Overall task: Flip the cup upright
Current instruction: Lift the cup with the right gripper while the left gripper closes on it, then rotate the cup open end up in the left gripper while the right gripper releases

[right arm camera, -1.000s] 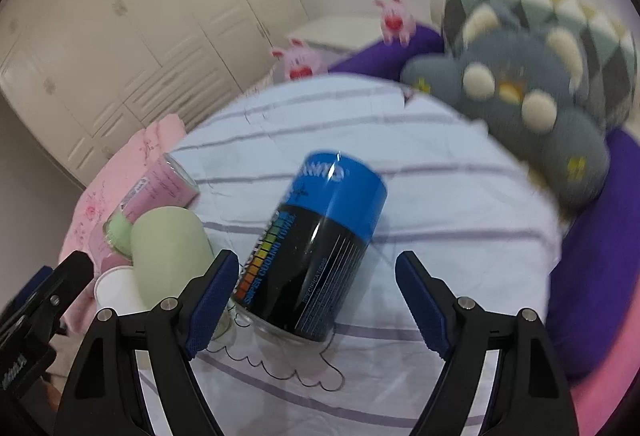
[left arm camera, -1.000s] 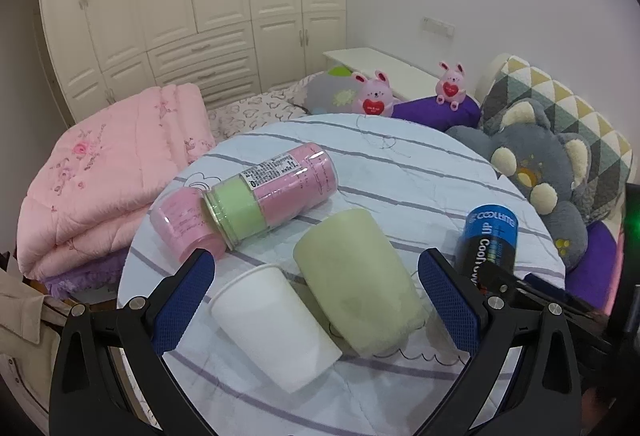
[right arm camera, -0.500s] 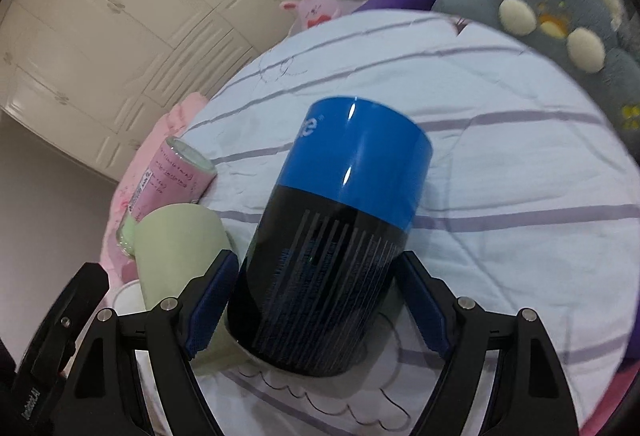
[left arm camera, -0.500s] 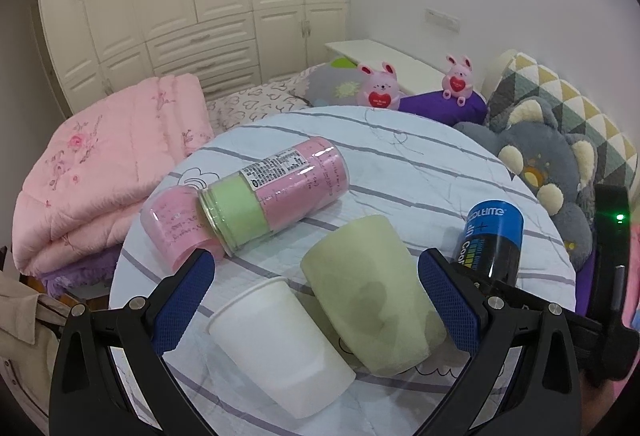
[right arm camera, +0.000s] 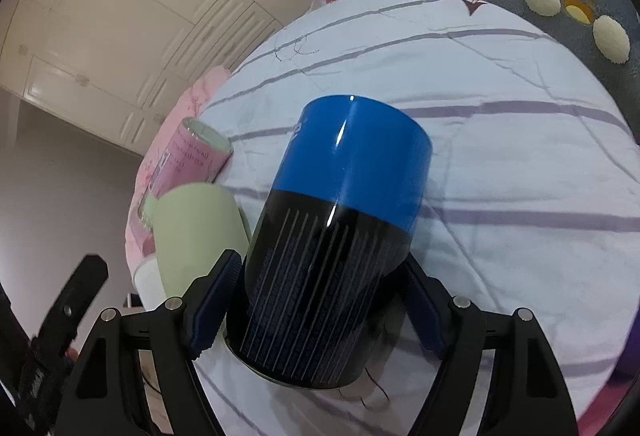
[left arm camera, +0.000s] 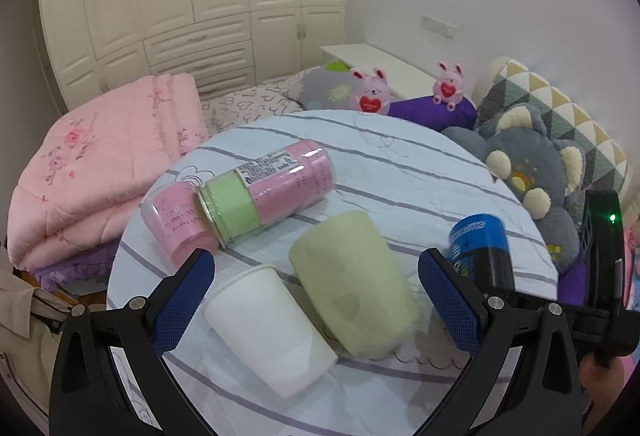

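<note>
The blue-and-black cup fills the middle of the right wrist view, tilted with its blue end toward 1 o'clock and its black end low between the right gripper fingers. Both blue pads press its sides, so it is clamped. The left wrist view shows that same cup small at 3 o'clock, leaning near the edge of the round striped table.

Only the left wrist view shows the left gripper, spread wide and holding nothing, with the white paper cup and the pale green cup lying on their sides between its fingers. At 10 o'clock lie a pink can and a smaller pink jar, touching. The right view catches just the green cup at 9 o'clock, beside the blue cup.
</note>
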